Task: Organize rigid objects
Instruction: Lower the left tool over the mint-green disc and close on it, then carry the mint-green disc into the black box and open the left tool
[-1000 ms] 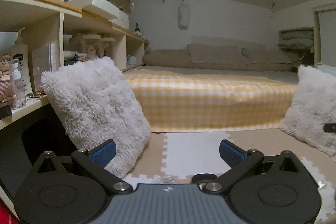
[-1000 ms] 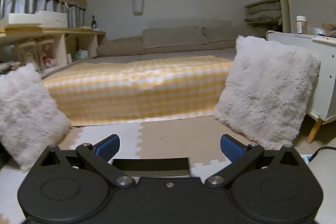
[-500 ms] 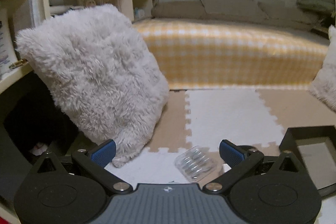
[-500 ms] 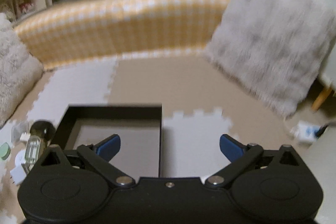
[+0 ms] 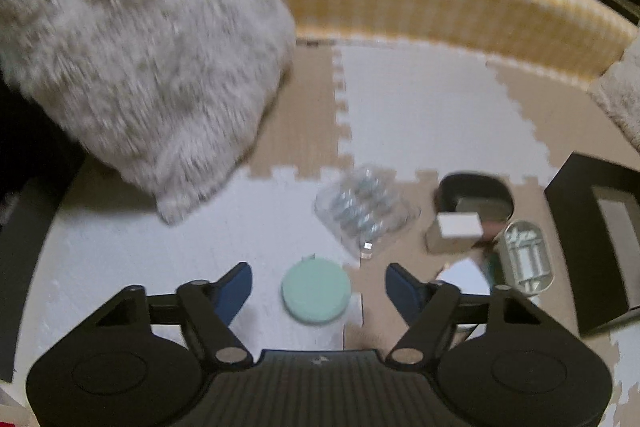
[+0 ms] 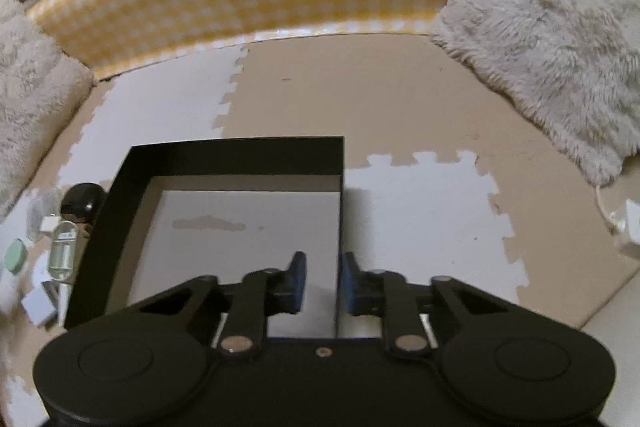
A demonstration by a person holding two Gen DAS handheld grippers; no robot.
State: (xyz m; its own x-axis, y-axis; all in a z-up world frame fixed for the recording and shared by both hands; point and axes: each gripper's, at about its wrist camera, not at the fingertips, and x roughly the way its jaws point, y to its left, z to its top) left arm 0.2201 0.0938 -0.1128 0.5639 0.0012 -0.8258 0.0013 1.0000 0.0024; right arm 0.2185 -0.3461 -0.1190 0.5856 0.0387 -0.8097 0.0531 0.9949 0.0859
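Both grippers tilted down at the floor mat. Left gripper (image 5: 319, 287): jaws have just been closing, now part open, with the mint-green round disc (image 5: 315, 296) lying flat on the mat between the pads, untouched on either side. Right gripper (image 6: 323, 281): jaws have just closed onto the right wall of the black box (image 6: 342, 211), one pad inside, one outside; I read it as clamped on the wall.

Other loose items lie on the mat just left of the box: clear blister pack (image 5: 365, 211), small white cube (image 5: 459, 225), clear oval capsule (image 5: 527, 257), dark rounded case (image 5: 474, 190). Box interior is empty.

Step in hand, my judgement: first pick, with the right holding the box steady. Next move calls for lowering the left pads to the disc's thin edge, closing fully, then lifting it rightward over the box wall. Risk: the disc is low and flat, so the pads may skid over it.
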